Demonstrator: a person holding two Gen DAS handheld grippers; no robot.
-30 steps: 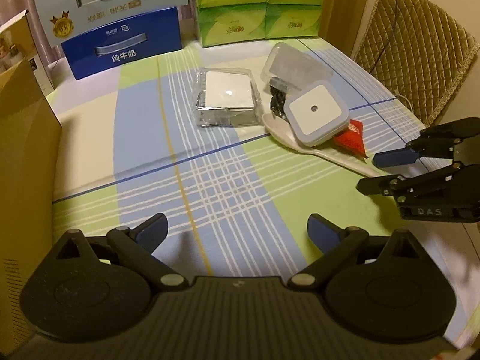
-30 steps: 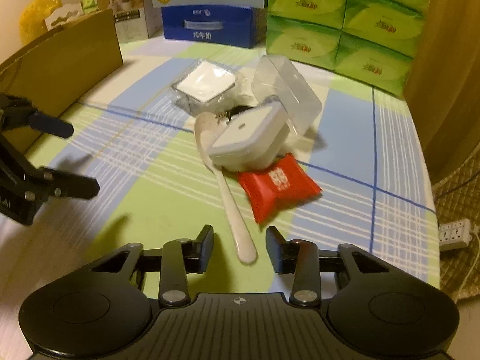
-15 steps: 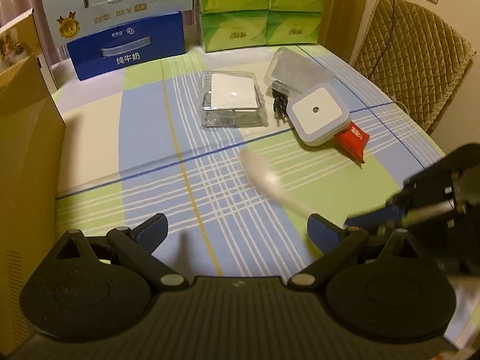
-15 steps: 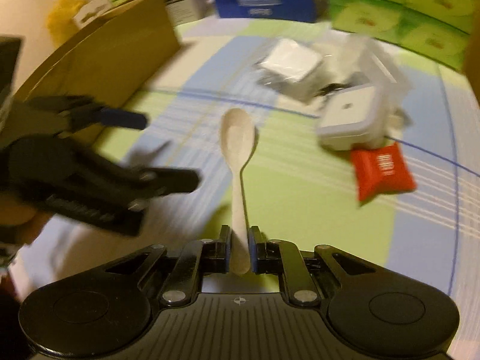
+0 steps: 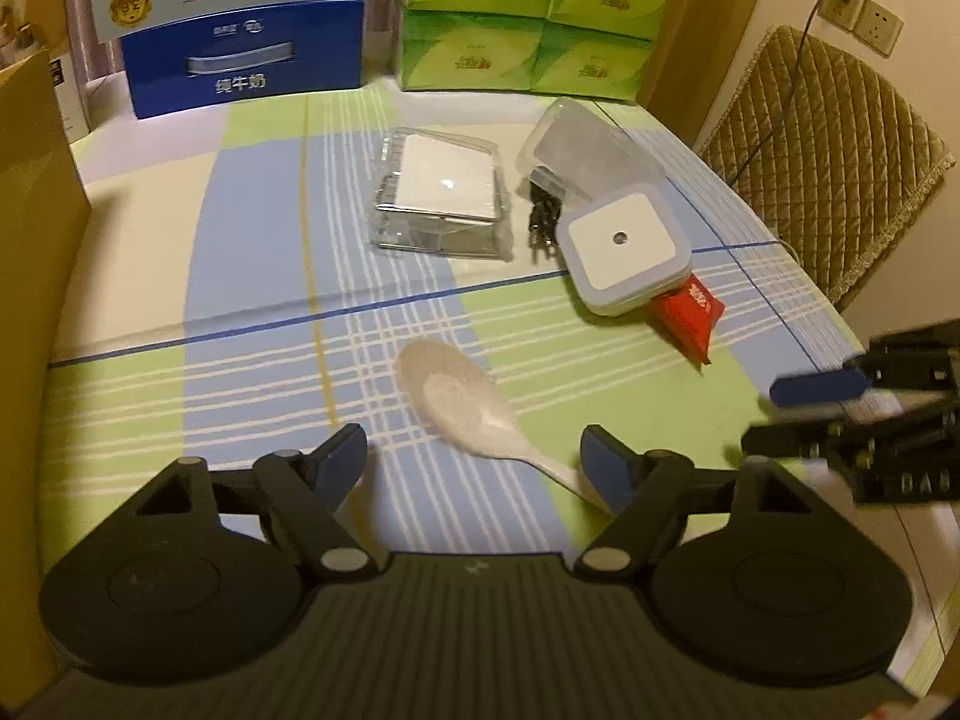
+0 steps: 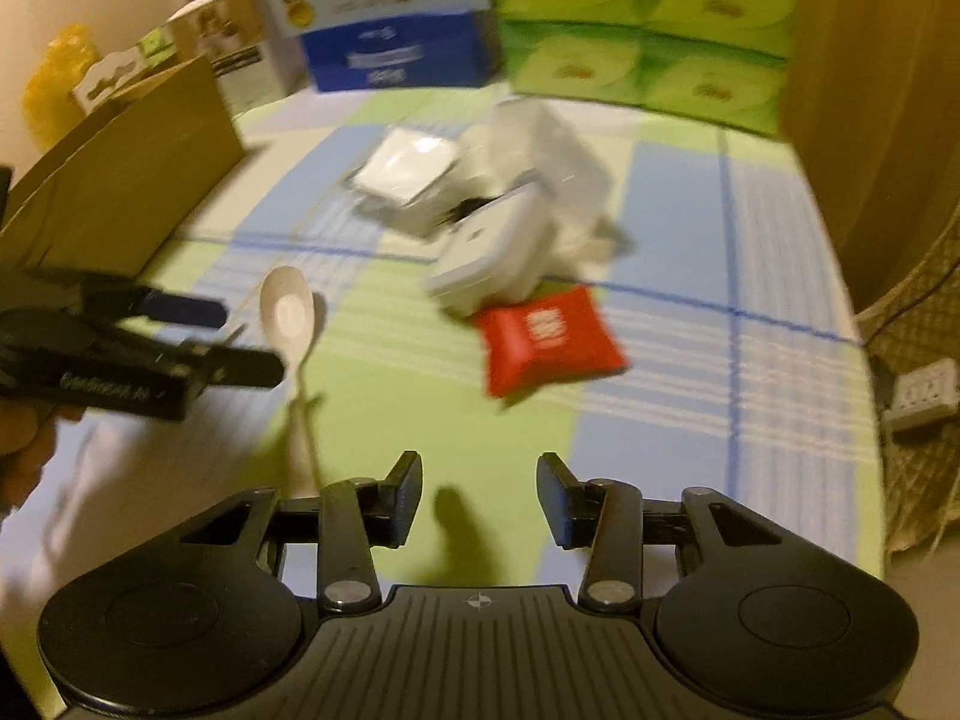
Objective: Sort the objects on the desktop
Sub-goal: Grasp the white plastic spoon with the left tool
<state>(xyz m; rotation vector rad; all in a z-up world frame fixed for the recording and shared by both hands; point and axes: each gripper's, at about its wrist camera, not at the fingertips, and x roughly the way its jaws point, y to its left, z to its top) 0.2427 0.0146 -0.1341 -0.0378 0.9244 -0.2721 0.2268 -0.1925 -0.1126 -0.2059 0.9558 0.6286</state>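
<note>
A white plastic spoon [image 5: 465,405] lies on the checked tablecloth between the fingers of my open left gripper [image 5: 474,459]; it also shows in the right wrist view [image 6: 291,330]. My right gripper [image 6: 477,495] is open and empty, right of the spoon handle, and shows at the right in the left wrist view [image 5: 822,414]. Farther back lie a red packet [image 6: 549,339], a white square night light [image 5: 624,243], a black plug [image 5: 543,219], a clear lidded box [image 5: 444,192] and a frosted plastic container [image 5: 591,153].
A brown cardboard box [image 6: 120,180] stands along the left. A blue and white milk carton [image 5: 234,18] and green tissue packs [image 5: 528,12] line the back. A quilted chair [image 5: 828,144] stands off the table's right edge.
My right gripper carried the spoon left toward my left gripper, opened and let it go. The spoon now lies between my left fingers. My right gripper has pulled back to the right.
</note>
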